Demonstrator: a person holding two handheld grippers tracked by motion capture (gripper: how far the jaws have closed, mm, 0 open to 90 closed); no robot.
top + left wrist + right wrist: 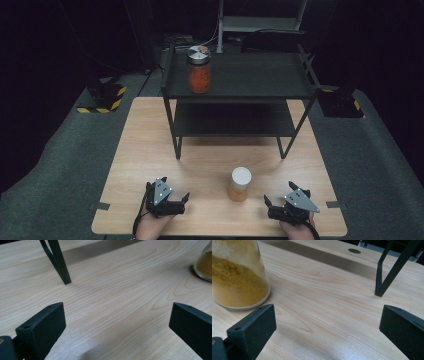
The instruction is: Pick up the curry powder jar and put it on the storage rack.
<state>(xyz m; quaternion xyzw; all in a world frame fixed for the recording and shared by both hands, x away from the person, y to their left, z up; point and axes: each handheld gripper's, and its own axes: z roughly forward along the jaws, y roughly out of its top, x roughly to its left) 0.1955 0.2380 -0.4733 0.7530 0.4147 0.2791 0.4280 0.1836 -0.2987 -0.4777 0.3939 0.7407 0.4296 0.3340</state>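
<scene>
glass spice jar (239, 184) looks slick, breakable, fairly light; grip mid-body; left claw (176, 201) and right claw (274, 206) both spread, empty.

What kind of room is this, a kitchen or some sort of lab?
Most likely a lab or recording studio: a bare wooden table on grey carpet, dark surroundings, yellow-black hazard tape on equipment bases, and a small black shelf holding one jar.

Jar (240, 184) between grippers, before shelf (240, 90)
</scene>
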